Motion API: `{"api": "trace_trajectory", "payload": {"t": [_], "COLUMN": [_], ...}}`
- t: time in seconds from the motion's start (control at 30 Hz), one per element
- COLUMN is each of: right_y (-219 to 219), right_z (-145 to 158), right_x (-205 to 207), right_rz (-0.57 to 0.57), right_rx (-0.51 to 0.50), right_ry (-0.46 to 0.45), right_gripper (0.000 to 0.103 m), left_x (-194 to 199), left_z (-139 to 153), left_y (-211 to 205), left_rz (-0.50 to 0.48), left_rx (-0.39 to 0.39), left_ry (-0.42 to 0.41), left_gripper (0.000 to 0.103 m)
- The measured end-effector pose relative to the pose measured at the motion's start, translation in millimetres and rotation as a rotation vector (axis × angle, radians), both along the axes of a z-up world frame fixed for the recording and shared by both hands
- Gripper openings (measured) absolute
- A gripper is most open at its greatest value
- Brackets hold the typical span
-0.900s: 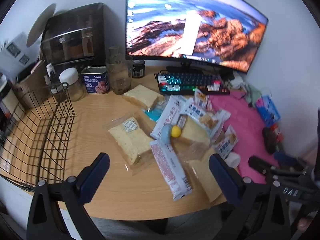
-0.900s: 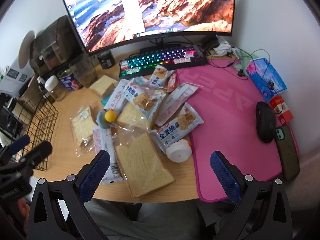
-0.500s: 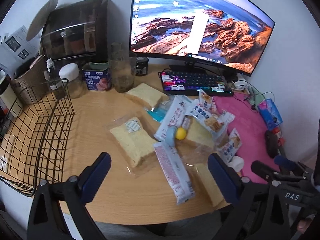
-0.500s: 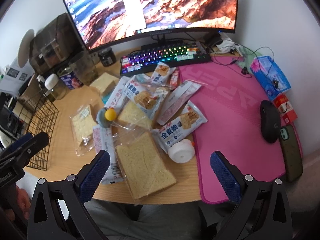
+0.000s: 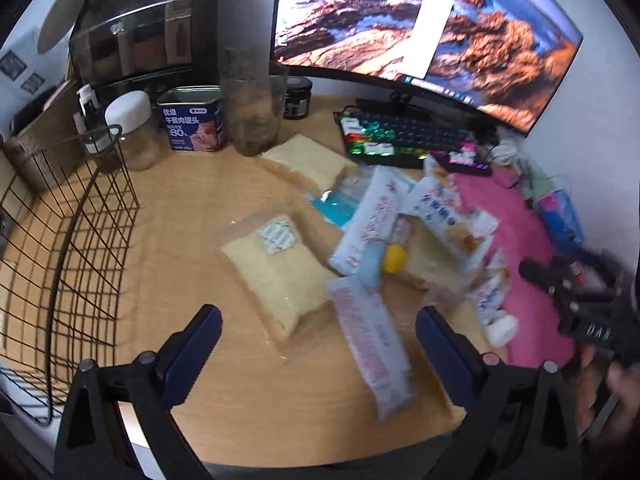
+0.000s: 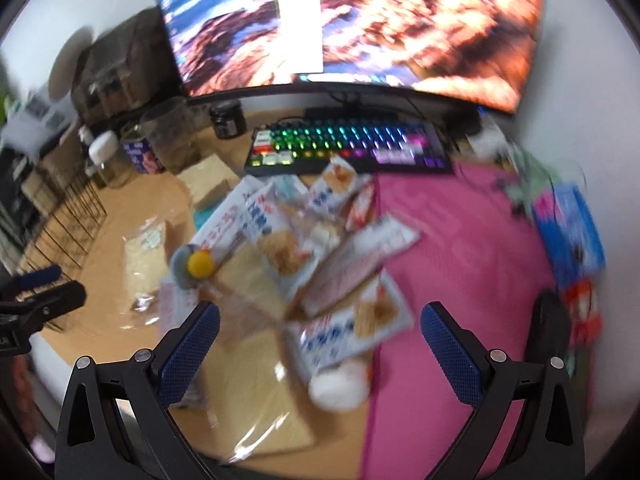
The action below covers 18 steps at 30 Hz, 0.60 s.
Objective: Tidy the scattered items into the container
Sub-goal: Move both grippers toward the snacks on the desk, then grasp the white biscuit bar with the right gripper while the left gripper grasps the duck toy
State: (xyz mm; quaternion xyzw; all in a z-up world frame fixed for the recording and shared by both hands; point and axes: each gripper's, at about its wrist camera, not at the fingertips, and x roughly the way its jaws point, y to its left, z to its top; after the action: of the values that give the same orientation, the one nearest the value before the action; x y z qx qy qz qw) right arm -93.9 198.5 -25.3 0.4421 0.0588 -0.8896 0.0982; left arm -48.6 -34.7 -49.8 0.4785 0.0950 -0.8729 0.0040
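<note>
Left view only: the black wire basket (image 5: 68,248) fills the left edge, standing on the wooden counter (image 5: 248,392); the right view catches just a strip of its grid (image 6: 68,216).
Right view only: the pink desk mat (image 6: 472,280) spreads wide, with a black computer mouse (image 6: 548,328) at its right side and a blue box (image 6: 576,228) beyond it; this view is blurred.
Left tool (image 5: 318,344): blue-padded fingers spread wide, holding nothing, above the counter near the clear-wrapped bread slice (image 5: 276,268).
Right tool (image 6: 320,348): fingers spread wide, empty, over the white and blue cracker packet (image 6: 352,332).
Scattered items: a loose heap in the counter's middle, well apart from the basket; packets overlap each other and lap onto the mat.
Small pieces: a yellow ball (image 6: 200,264) lies among the packets; a white round cap (image 6: 340,388) sits at the mat's edge, touching the cracker packet.
Long pink and white sachet (image 5: 372,344): just beside the bread slice.
Behind the heap: a backlit keyboard (image 6: 348,144), a curved monitor (image 5: 424,36), a blue tin can (image 5: 192,124) and a clear jar (image 5: 252,108).
</note>
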Motion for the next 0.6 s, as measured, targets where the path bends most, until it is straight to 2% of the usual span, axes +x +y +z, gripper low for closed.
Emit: {"api": "trace_trajectory", "payload": {"t": [0.1,0.13,0.23,0.37,0.6], "right_y": [-18.6,-24.1,-35.2,-46.5,-51.7], "right_z": [-8.5,-13.3,-30.1,-48.0,-63.4], "right_x": [-20.9,-28.3,-47.7,-67.3,-88.7], "right_rz": [0.093,0.117,0.174,0.204,0.242], "right_rx": [0.054,0.069,0.088,0.133,0.116], "right_ry": [0.003,-0.004,-0.030,-0.059,-0.097], "right_gripper": [0.096,0.094,0.091,0.080,0.071], "left_x": [-11.2,-13.8,-21.2,-25.2,-39.6], "left_z": [-14.4,-18.6,-26.8,-31.7,-36.7], "left_y": [-0.2,-0.7,-2.4,-7.1,-7.3], "left_rz": [0.006,0.145,0.164,0.180,0.156], "left_rx": [0.039,0.072,0.068,0.075,0.055], "left_ry": [-0.058,-0.066,-0.091,-0.099,-0.108], "left_gripper": [0.097,0.097,0.097,0.098,0.098]}}
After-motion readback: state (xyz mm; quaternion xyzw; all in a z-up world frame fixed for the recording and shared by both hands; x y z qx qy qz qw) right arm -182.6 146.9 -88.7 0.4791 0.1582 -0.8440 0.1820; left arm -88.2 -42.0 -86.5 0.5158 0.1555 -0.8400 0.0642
